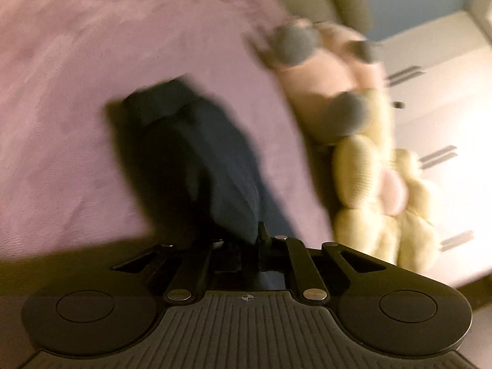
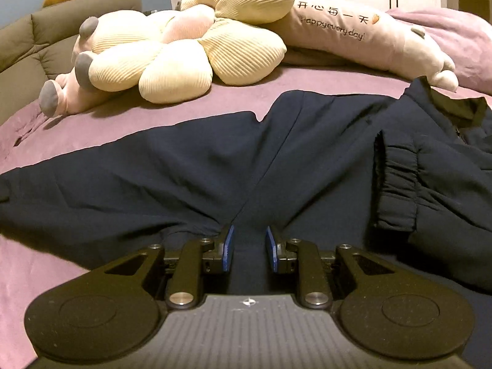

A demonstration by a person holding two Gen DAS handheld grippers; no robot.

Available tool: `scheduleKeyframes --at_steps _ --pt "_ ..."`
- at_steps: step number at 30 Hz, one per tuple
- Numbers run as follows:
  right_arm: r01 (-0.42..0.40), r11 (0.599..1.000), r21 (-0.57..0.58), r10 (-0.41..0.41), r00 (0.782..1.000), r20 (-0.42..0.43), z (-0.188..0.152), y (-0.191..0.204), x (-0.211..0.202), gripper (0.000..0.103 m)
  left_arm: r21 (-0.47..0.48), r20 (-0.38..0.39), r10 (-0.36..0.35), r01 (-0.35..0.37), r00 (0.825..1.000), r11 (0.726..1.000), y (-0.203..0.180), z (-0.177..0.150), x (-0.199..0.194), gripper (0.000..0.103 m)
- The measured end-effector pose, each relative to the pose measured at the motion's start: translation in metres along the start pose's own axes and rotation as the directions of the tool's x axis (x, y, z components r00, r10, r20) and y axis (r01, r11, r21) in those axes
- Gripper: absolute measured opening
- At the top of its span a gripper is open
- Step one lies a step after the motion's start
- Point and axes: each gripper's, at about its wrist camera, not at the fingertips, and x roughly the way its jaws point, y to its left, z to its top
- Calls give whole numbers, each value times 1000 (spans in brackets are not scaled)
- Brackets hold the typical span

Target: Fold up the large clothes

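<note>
On my left wrist view, blurred, my left hand-held gripper (image 1: 246, 240) is raised above the bed (image 1: 92, 92) and tipped down, clamped on a bunched fold of the navy jacket (image 1: 196, 153) that hangs from it toward the purple sheet, with plush toys (image 1: 353, 123) to the right. On my right wrist view, my right hand-held gripper (image 2: 249, 246) sits low and level over the jacket (image 2: 215, 166) spread on the bed (image 2: 200, 104), its blue pads (image 2: 228, 247) parted with cloth lying between them, ungripped.
</note>
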Motion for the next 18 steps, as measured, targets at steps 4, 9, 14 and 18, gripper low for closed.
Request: scheduleKeyframes --at_steps 4,9,14,18 --pt "3 1000 -3 -3 1000 -5 1 0 -2 23 144 -31 -159 162 987 976 -57 -10 -20 9" --pt "-19 999 45 19 1000 -3 -3 -7 1 23 339 -183 -346 389 920 857 -147 -65 -39 9" --pt "-106 984 146 103 994 23 -4 -28 -5 23 507 -363 -289 448 886 736 -205 -164 -24 9" --pt "-180 915 362 157 983 91 -14 -78 -46 24 591 -446 -192 449 874 670 -217 -239 -6 9"
